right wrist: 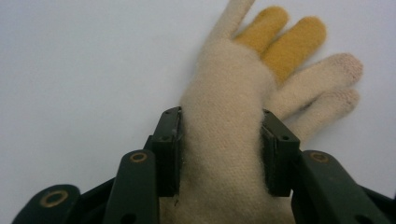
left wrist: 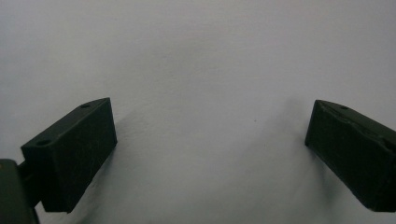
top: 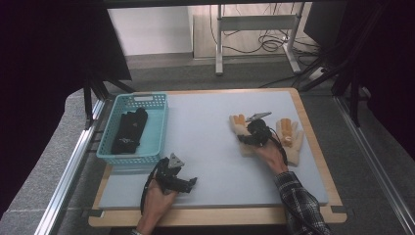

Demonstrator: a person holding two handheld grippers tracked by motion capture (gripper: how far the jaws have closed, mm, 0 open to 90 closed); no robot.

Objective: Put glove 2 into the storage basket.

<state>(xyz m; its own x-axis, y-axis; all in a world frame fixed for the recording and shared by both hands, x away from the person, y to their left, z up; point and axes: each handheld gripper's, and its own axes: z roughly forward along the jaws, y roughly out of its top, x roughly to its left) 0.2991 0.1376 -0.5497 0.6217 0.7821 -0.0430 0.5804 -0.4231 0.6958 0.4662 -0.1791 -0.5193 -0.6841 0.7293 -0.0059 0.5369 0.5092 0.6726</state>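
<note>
Two cream knit gloves with orange fingers lie on the right of the grey mat (top: 205,137). My right gripper (top: 248,137) sits over the left-hand cream glove (top: 238,126). In the right gripper view, the gripper (right wrist: 220,114) is shut on that glove (right wrist: 224,93), with its jaws pressed into both sides of the palm and the glove's fingers pointing away. The other cream glove (top: 292,139) lies flat just to the right. My left gripper (top: 188,183) rests near the mat's front left, open, and in its own view (left wrist: 210,112) there is bare mat between the jaws.
A teal plastic basket (top: 159,105) stands at the mat's left edge and holds black gloves (top: 129,131). The mat lies on a wooden tabletop (top: 313,127). Beyond the table are a desk frame and cables on the floor.
</note>
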